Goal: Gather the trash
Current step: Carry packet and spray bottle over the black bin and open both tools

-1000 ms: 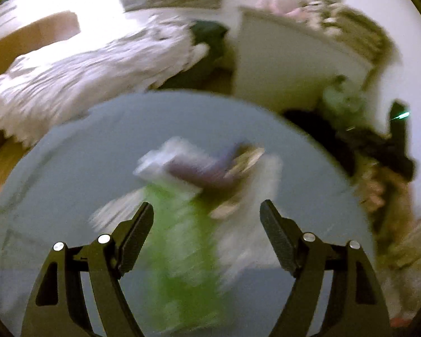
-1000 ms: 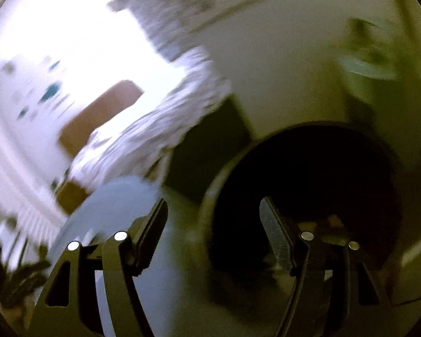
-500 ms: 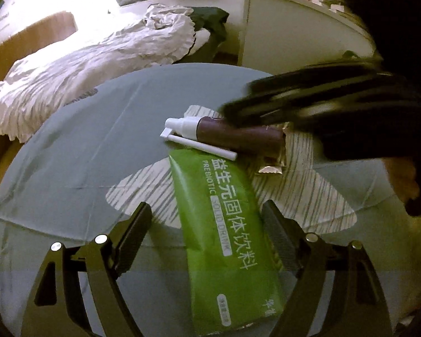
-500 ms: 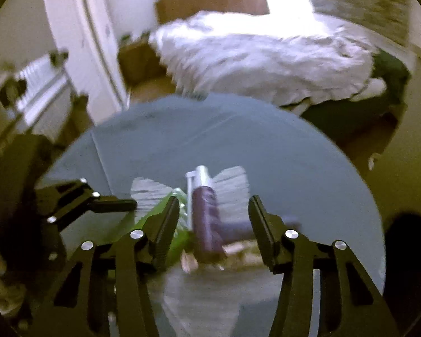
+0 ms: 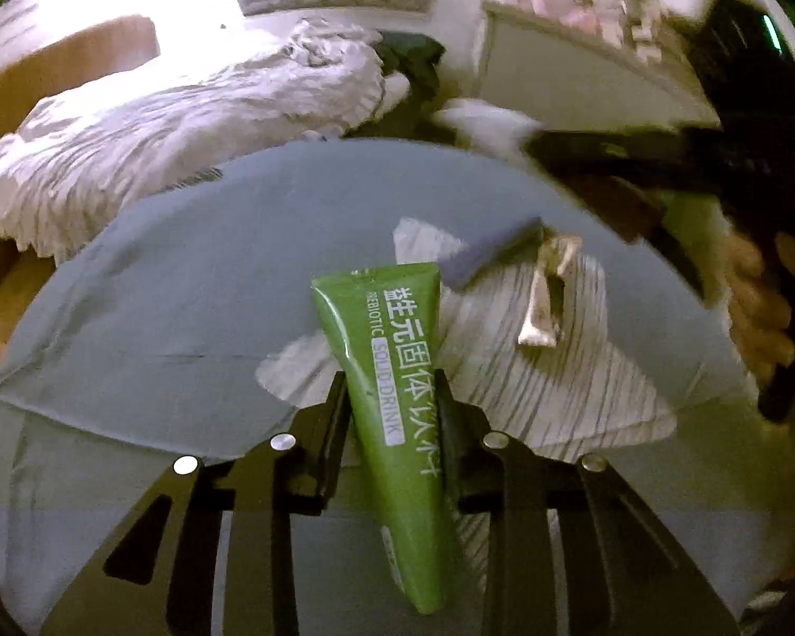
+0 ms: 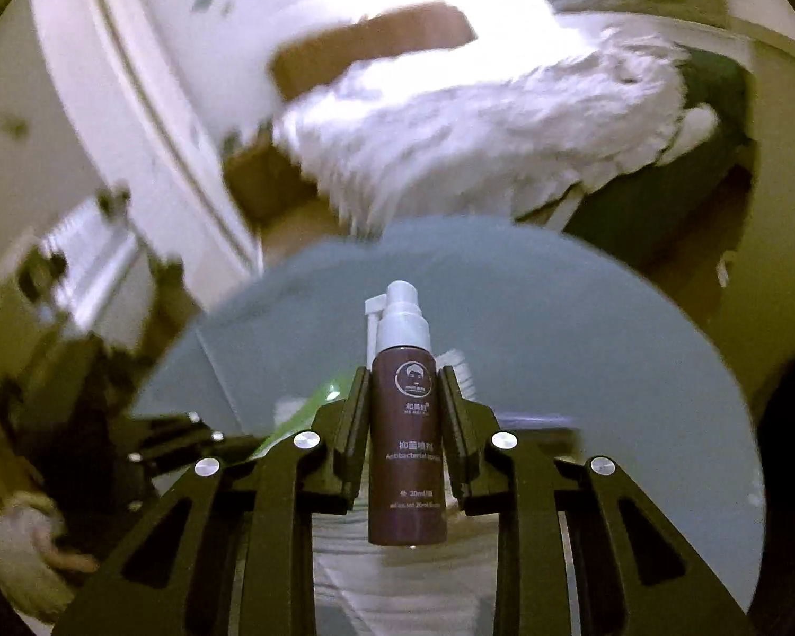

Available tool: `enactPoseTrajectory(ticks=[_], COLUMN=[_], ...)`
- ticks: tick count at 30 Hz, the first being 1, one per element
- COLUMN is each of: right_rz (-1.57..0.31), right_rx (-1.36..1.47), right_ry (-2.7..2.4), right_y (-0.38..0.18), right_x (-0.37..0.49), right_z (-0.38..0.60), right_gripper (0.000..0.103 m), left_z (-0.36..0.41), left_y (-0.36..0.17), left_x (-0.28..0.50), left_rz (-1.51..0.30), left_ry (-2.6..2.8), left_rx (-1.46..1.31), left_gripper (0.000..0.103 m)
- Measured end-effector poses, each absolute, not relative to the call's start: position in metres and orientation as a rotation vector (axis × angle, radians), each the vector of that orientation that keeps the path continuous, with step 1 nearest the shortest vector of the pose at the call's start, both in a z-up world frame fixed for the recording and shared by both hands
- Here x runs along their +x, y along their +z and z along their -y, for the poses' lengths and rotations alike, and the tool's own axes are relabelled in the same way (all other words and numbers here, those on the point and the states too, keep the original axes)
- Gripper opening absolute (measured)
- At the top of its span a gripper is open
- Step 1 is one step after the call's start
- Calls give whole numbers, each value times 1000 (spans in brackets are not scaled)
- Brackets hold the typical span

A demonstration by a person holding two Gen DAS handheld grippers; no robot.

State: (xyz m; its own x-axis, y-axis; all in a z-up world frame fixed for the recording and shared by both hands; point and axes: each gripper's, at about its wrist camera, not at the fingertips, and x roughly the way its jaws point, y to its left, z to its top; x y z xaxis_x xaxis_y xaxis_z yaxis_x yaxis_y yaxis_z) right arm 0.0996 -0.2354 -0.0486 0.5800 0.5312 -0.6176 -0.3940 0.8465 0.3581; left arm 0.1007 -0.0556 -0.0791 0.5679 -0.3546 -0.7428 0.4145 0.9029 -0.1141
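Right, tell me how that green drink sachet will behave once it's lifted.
The green sachet looks like thin, flat foil, so probably light and floppy; its free end may droop. The left claw is closing on its narrow middle, and the glossy film could slip. It lies flat on the grey table, so rolling seems unlikely.

A green sachet [image 5: 392,387], printed in white, lay flat near the front edge of the round table [image 5: 159,318], lengthwise toward its middle. A dark brown spray bottle [image 6: 407,440] with a white nozzle stood lifted above the table. A crumpled gold wrapper [image 5: 548,291] lay toward the right edge.
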Motion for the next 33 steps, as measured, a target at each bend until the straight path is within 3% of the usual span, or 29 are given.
enactPoseTrajectory(ticks=[5,14,25,33], right_rz=[-621,-430,-436,-450], right_rx=[356,542,615,663], right_ry=[393,-2,-221,-256], right_y=[-41,-64,-108,-121], right_x=[73,41,42,39], right_z=[327,488,567,578], right_gripper=[26,26,26,26], left_z=[55,176,339,378], left_y=[-40,8,-26,-52], left_x=[101,135,190,201], left_rz=[-769,-645,-731,-788], left_ry=[-500,-743,-941,-945], left_rx=[-7,-13,-33,2], left_gripper=[30,31,31,31])
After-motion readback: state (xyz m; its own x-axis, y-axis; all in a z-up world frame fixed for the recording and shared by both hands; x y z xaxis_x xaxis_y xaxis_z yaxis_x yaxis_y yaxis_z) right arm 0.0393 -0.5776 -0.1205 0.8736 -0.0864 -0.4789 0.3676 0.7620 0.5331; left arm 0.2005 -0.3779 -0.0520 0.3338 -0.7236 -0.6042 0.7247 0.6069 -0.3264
